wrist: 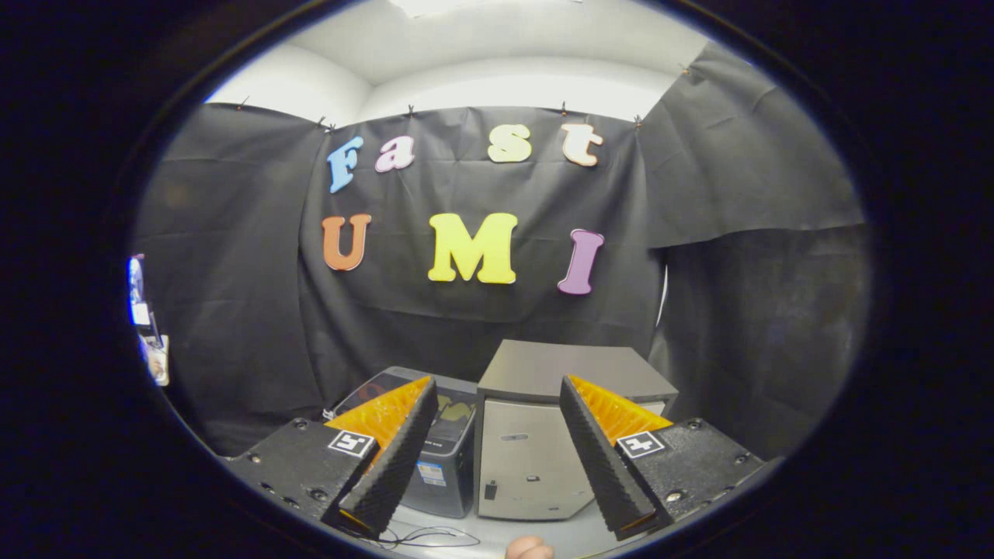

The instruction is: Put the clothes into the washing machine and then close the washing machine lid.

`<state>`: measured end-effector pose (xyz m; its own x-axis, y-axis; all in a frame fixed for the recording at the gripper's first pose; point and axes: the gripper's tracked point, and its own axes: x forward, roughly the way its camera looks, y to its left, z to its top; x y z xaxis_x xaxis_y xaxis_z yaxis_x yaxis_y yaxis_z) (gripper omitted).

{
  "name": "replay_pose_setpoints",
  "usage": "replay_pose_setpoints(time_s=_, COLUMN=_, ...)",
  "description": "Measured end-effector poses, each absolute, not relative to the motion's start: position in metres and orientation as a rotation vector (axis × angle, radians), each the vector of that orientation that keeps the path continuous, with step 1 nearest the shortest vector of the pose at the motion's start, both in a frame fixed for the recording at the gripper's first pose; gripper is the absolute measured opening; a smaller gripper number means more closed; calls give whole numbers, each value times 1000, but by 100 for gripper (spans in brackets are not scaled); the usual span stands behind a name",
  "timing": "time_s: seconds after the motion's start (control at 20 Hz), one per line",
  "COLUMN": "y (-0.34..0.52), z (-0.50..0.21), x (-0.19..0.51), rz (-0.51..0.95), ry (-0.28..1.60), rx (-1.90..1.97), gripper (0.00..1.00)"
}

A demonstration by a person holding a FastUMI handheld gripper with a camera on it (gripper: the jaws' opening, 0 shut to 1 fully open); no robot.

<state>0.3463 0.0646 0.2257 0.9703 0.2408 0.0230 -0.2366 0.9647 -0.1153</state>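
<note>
- Two fingers of the gripper stand wide apart, gripping nothing.
- Just beyond them sits the washing machine, its lid lying flat and shut.
- Beside it stands a dark bin (contents hard to make out, possibly clothes).
- This fits either clothes yet to load or a finished load; check the bin before approaching.

No text or number can be read with certainty. Each finger of the hand-held gripper, which stand wide apart, carries a small square black-and-white marker, a pattern and not letters. The dark box beyond the fingers has a pale sticker, too small to read.
</note>
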Motion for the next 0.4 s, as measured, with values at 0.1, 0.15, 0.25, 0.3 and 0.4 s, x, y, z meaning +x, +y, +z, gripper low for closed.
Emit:
replay_pose_setpoints(time_s=0.1, y=59, z=229, x=349, rz=243, ry=-42, rx=-109, gripper=99)
replay_pose_setpoints(time_s=0.15, y=58, z=230, x=351, rz=244, ry=-42, rx=-110, gripper=99)
replay_pose_setpoints(time_s=0.25, y=53, z=227, x=353, rz=248, ry=-35, rx=-112, gripper=98)
replay_pose_setpoints(time_s=0.3, y=53, z=227, x=355, rz=249, ry=-33, rx=-111, gripper=99)
replay_pose_setpoints(time_s=0.4, y=49, z=227, x=356, rz=248, ry=-35, rx=-108, gripper=99)
